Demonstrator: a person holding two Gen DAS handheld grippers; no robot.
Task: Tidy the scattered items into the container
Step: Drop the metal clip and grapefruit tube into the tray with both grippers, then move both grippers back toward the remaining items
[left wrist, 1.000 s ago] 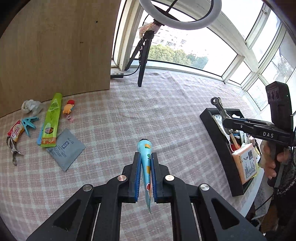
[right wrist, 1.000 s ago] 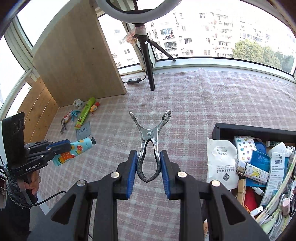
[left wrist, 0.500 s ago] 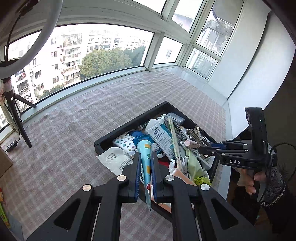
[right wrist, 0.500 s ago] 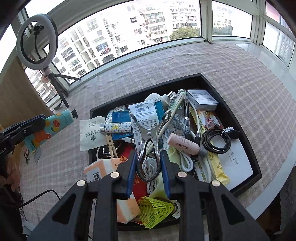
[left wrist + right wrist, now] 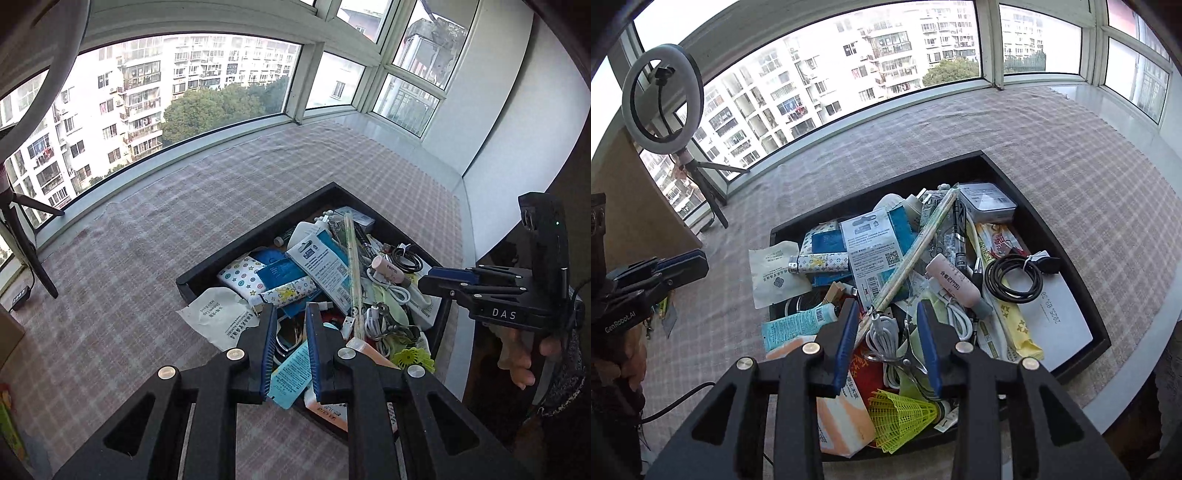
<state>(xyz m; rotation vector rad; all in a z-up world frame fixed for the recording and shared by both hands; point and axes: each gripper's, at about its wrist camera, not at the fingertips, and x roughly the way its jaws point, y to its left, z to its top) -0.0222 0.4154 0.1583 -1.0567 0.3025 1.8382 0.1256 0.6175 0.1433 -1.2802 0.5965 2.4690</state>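
The desk, covered in a checked cloth, lies bare on the far side up to the window sill and along the right of the tray. The black tray sits at the desk's near right corner, its near rim close to the desk edge, and it is heaped full: a white shower-cap packet hangs over its left wall, a coiled black cable lies on a white sheet at the right, and a yellow-green shuttlecock is at the near rim.

The left hand-held gripper is over the tray's near left corner, its jaws opening; the blue cream tube lies in the tray under them, free of the pads. The right hand-held gripper is over the tray's near middle, its jaws opening too; the metal clamp rests on the heap between them, no pad pressing on it.
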